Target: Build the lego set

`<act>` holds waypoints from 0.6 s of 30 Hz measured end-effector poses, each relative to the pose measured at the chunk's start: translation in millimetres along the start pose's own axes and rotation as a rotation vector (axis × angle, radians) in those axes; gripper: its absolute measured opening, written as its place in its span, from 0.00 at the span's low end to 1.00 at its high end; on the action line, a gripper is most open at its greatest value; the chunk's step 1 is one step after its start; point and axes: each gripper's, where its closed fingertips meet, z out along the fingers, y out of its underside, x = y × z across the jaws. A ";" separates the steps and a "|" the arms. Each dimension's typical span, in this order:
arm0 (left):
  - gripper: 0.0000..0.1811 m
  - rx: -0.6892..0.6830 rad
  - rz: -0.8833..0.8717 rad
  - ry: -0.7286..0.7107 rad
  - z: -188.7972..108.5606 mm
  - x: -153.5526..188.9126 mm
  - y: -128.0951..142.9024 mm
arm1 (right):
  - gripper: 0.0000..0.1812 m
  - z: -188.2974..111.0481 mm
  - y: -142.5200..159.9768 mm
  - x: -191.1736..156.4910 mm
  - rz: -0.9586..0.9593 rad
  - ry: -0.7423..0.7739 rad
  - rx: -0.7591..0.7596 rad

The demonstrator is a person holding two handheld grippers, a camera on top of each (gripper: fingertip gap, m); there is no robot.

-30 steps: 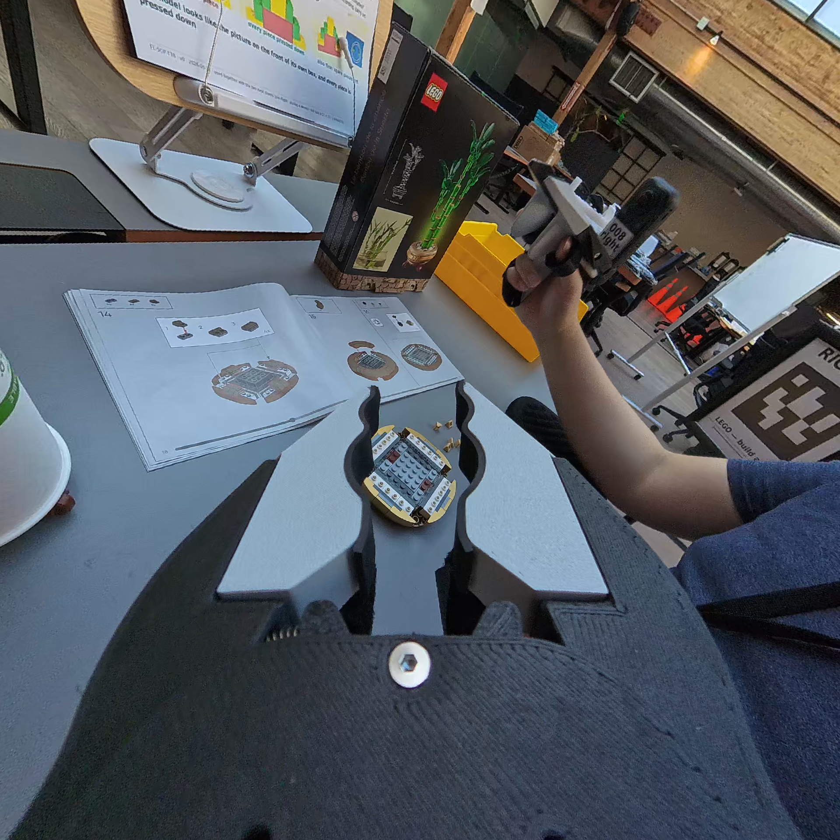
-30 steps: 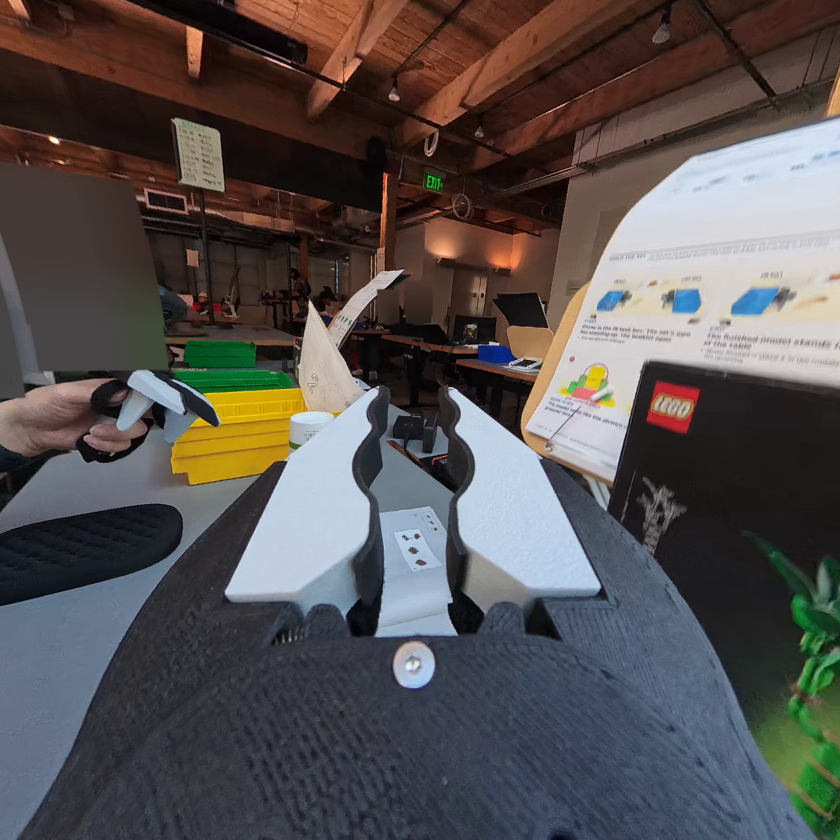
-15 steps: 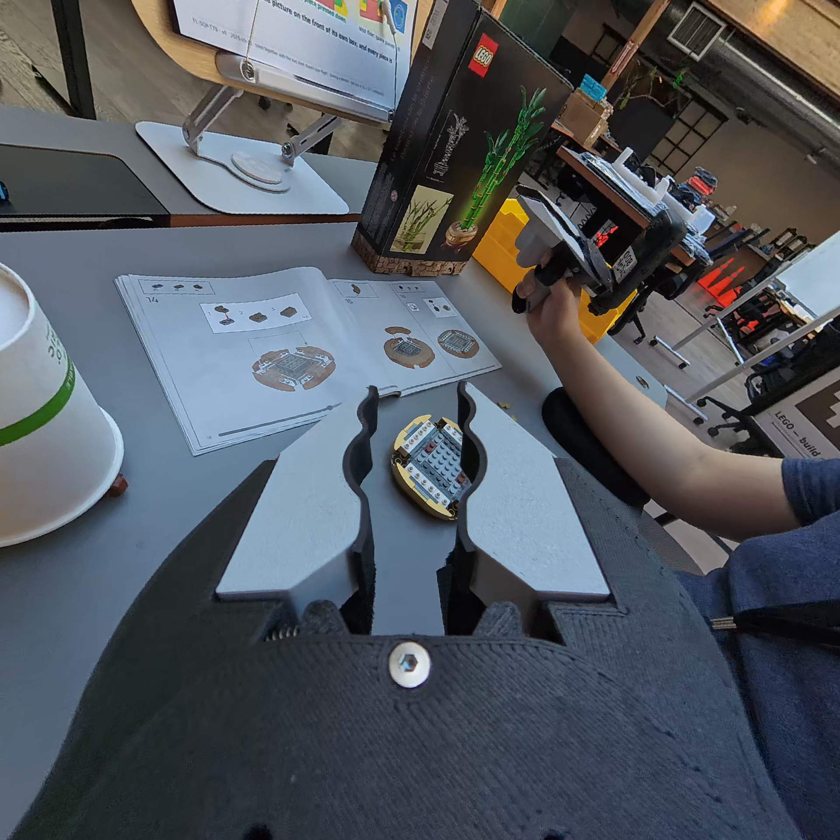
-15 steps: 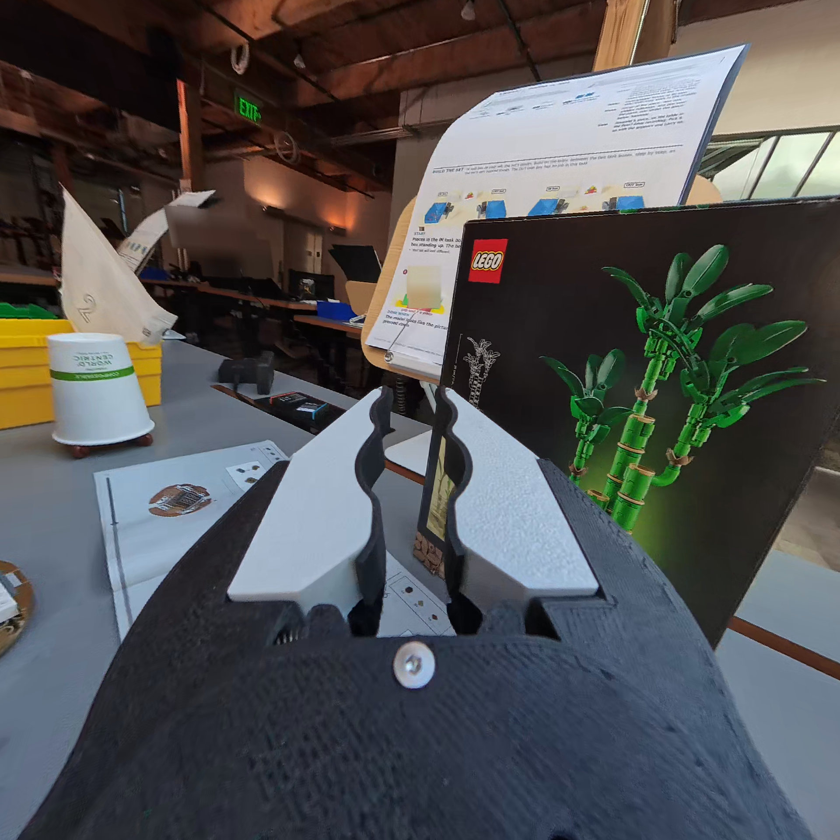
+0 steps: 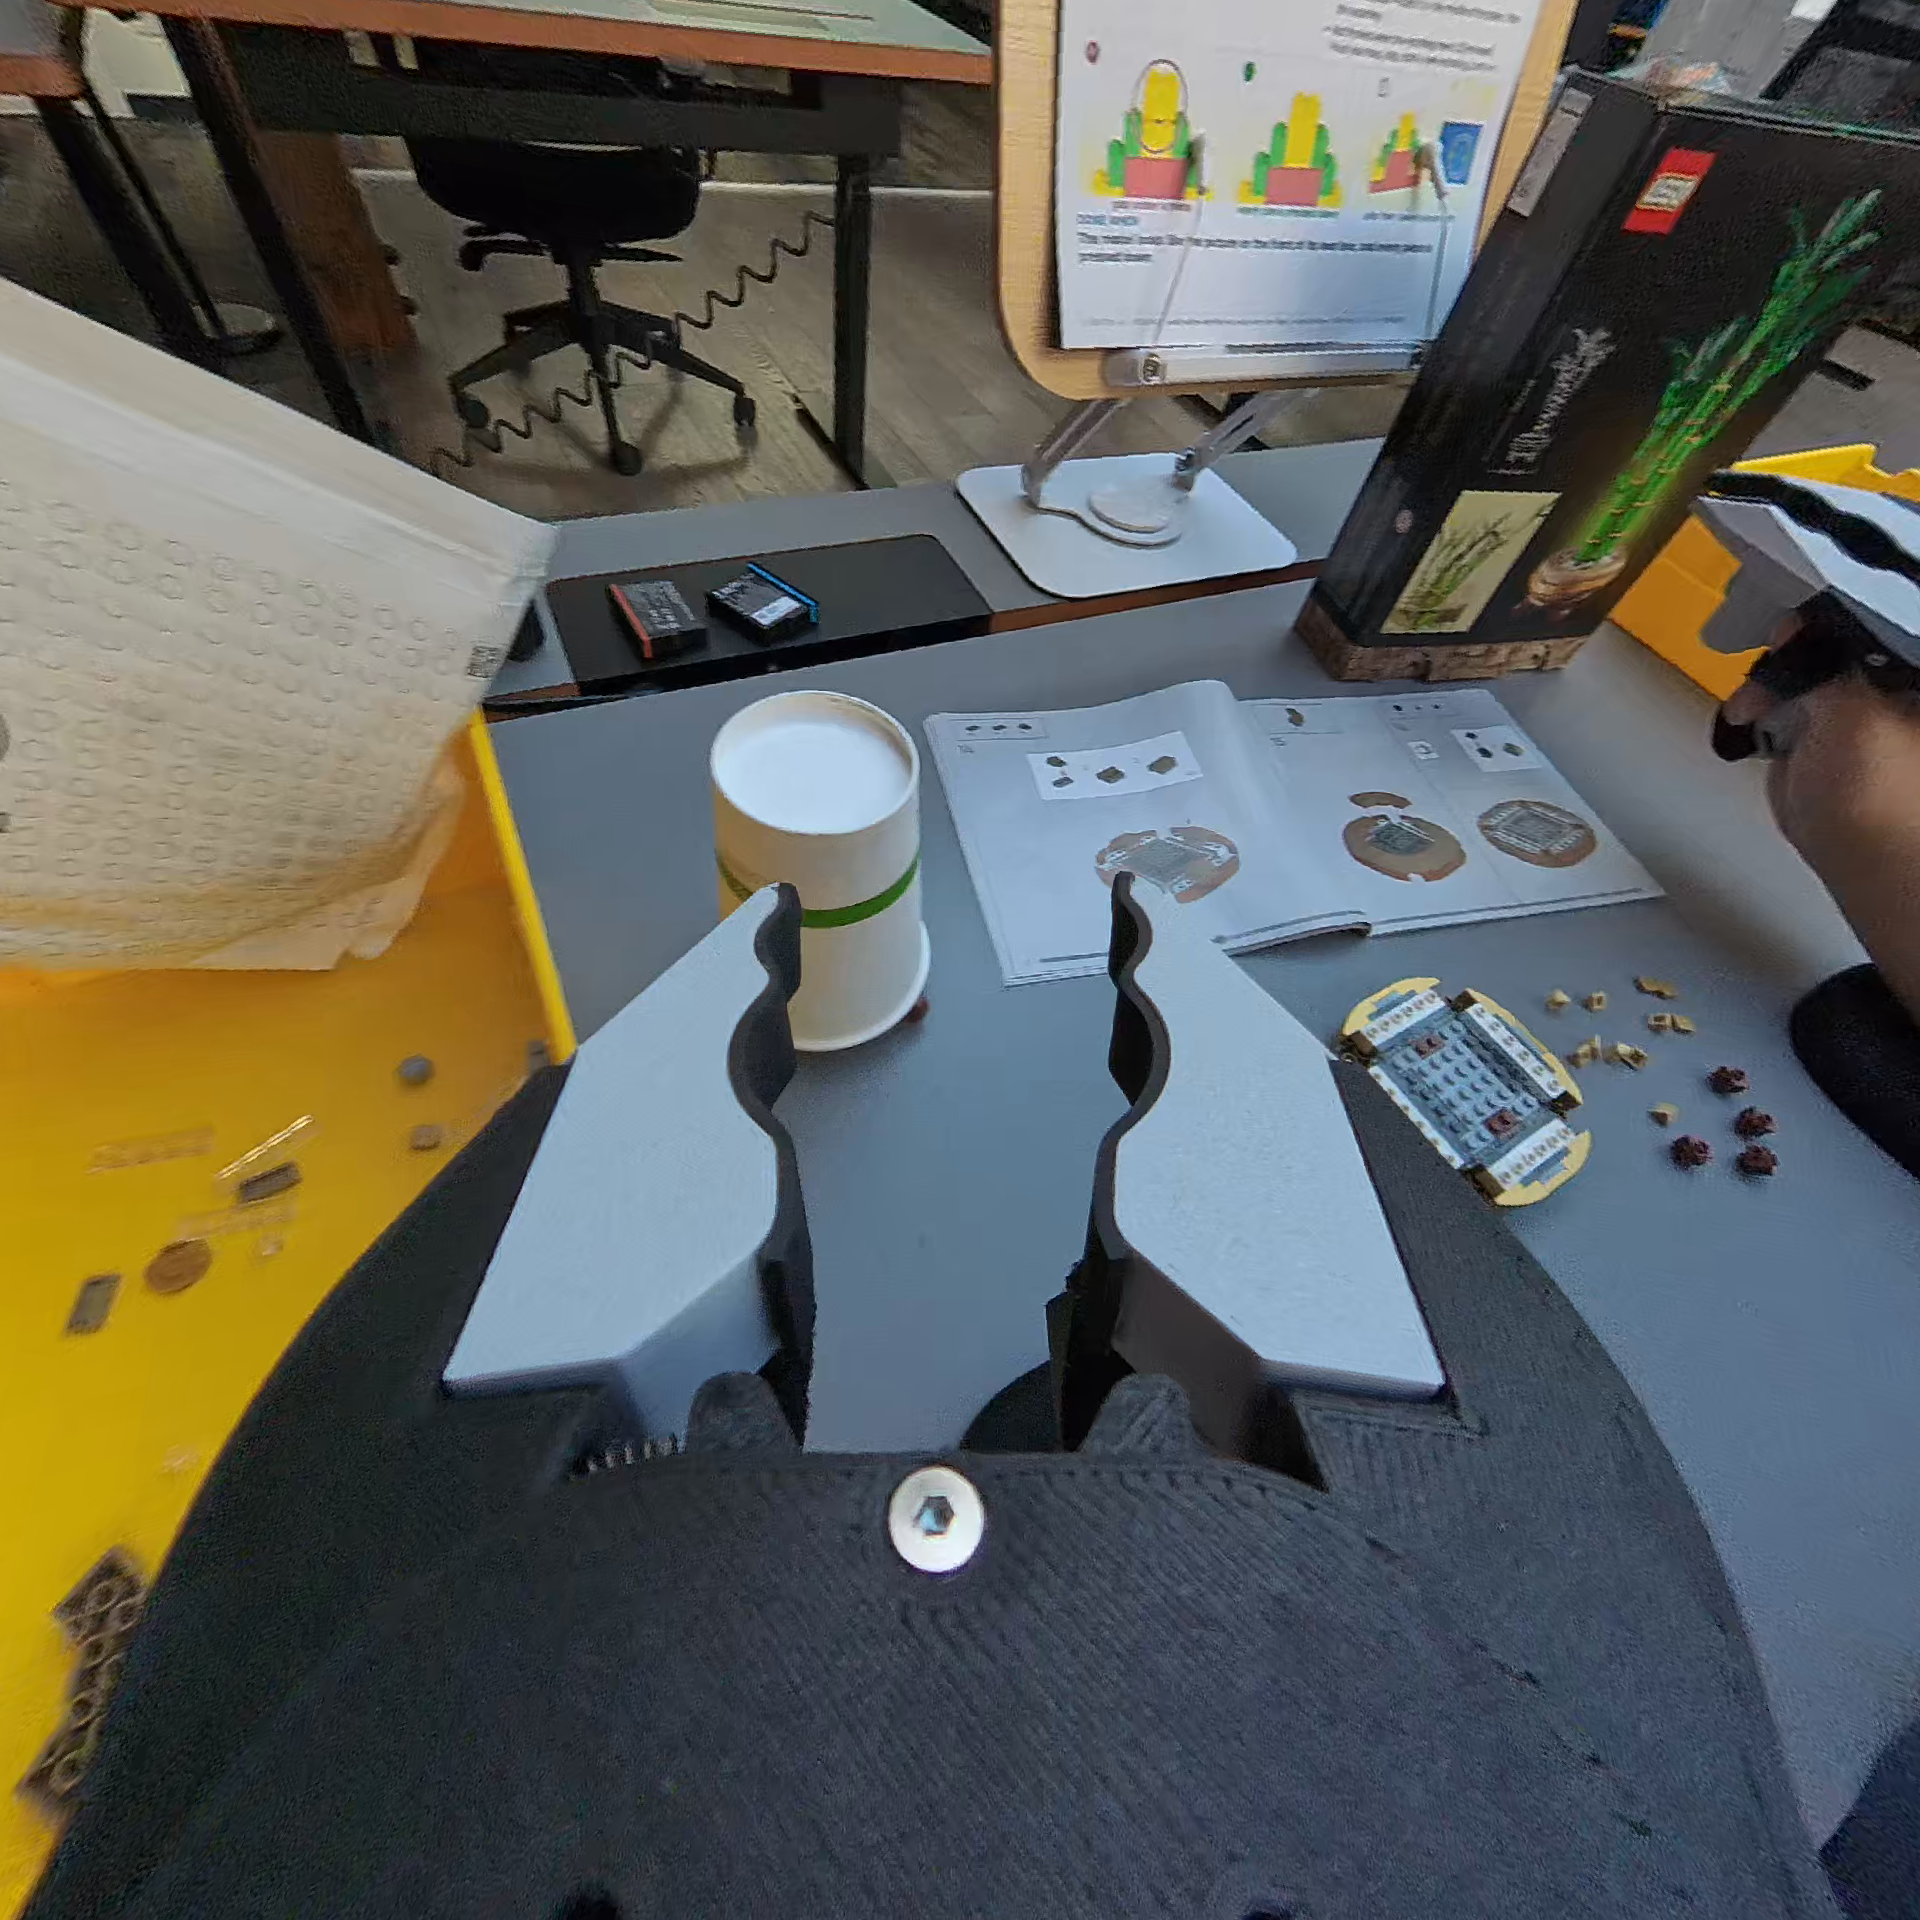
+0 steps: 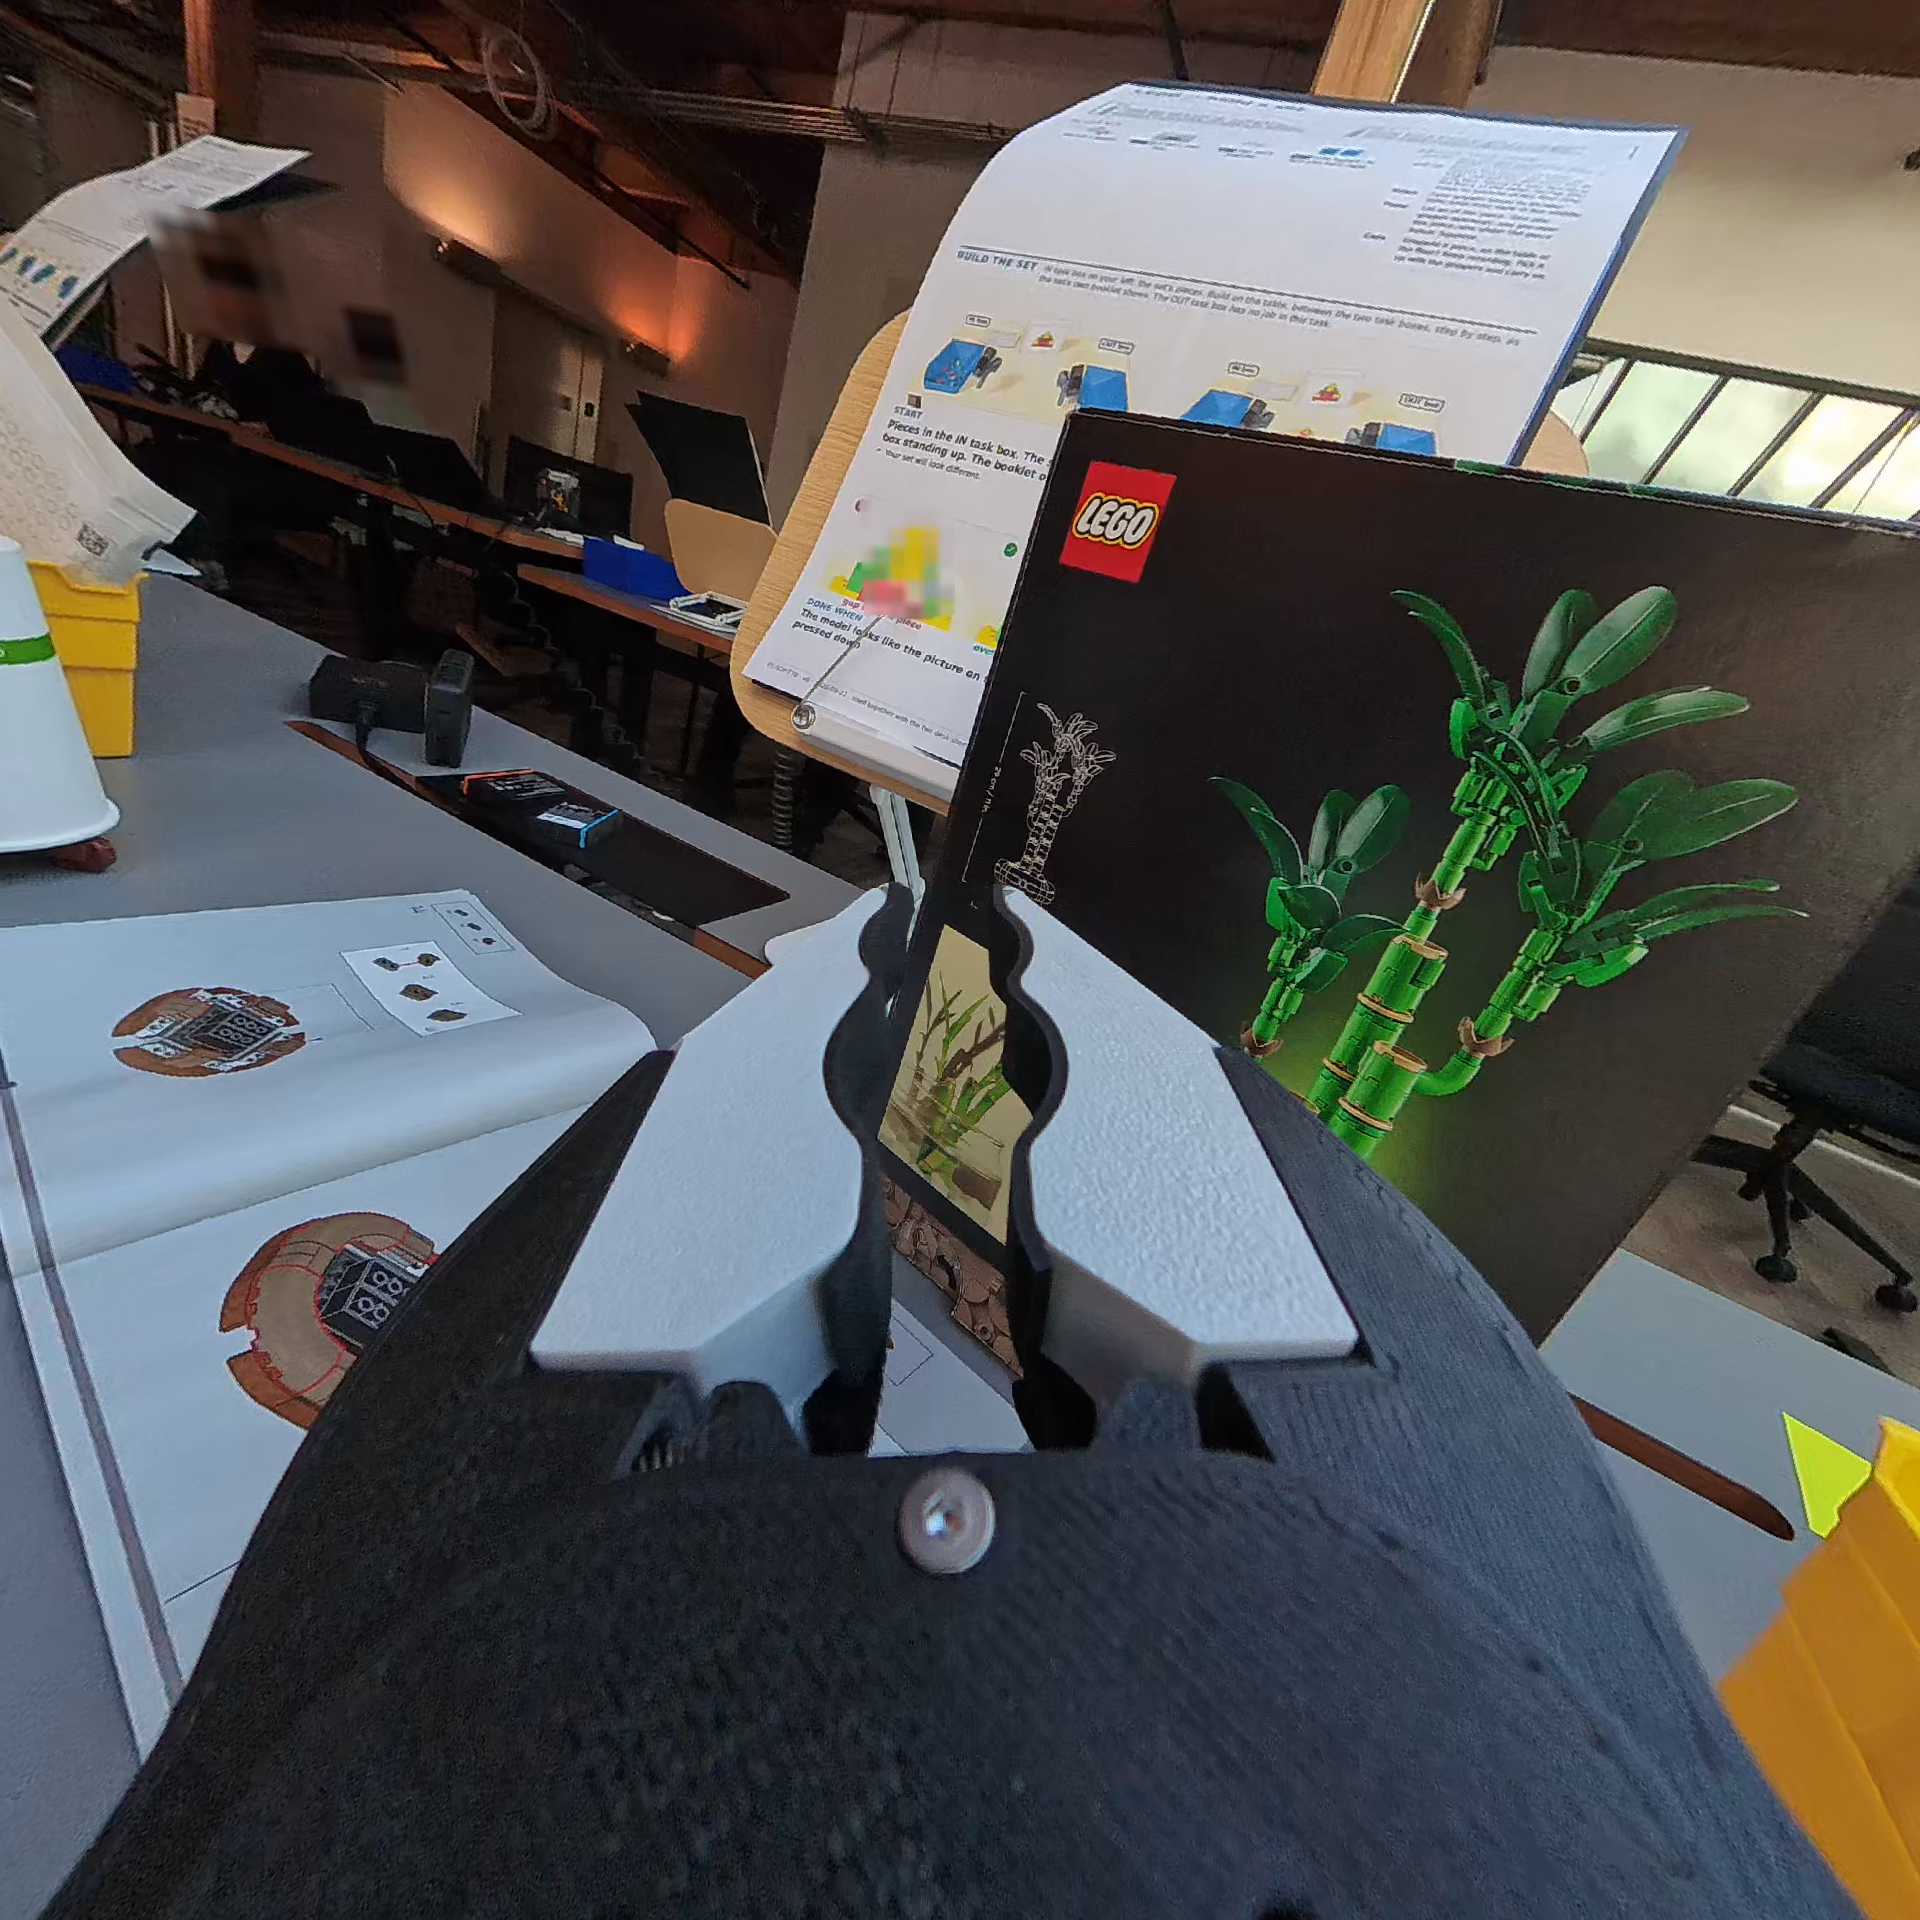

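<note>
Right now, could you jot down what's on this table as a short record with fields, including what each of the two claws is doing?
left gripper: open, empty, above the grey table
right gripper: narrow gap, nothing held, pointing at the set box
part-built model: flat on table, right of left gripper
loose pieces: tan and dark red, scattered beside model
booklet: open, behind model
paper cup: upside down, left of booklet
yellow bin: far left, a few pieces inside
</note>
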 end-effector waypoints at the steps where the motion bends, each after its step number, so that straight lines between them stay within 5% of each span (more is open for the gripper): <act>1: 0.33 0.001 0.002 -0.035 -7.7 -11.7 -2.8 | 0.07 -0.7 0.1 2.0 0.003 0.006 0.001; 7: 0.31 -0.012 -0.032 -0.190 -49.6 -75.9 -5.0 | 0.07 -2.9 2.0 7.0 0.006 0.030 -0.003; 18: 0.19 -0.217 -0.052 -0.264 -87.2 -161.3 36.7 | 0.06 -0.5 7.1 1.5 -0.005 0.024 -0.017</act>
